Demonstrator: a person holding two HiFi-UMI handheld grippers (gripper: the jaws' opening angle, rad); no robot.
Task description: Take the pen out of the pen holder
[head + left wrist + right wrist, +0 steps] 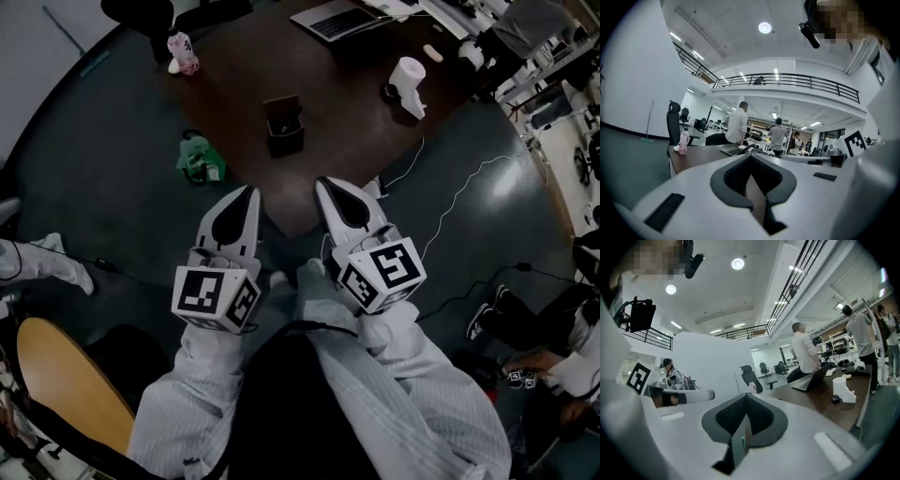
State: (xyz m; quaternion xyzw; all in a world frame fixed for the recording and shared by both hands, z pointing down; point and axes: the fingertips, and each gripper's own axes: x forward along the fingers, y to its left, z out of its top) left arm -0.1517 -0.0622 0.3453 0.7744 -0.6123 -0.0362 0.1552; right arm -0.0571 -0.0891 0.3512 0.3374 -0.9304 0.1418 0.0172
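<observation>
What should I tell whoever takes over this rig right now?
Left gripper: jaws together, empty.
Right gripper: jaws together, empty.
Both are held side by side close to the body, short of the dark brown wooden table.
The dark square pen holder stands on the table towards its near edge, untouched. The pen is too small to make out from here.
Done: nothing yet.
Left: reach the holder, open a gripper, grasp the pen, lift it out.
</observation>
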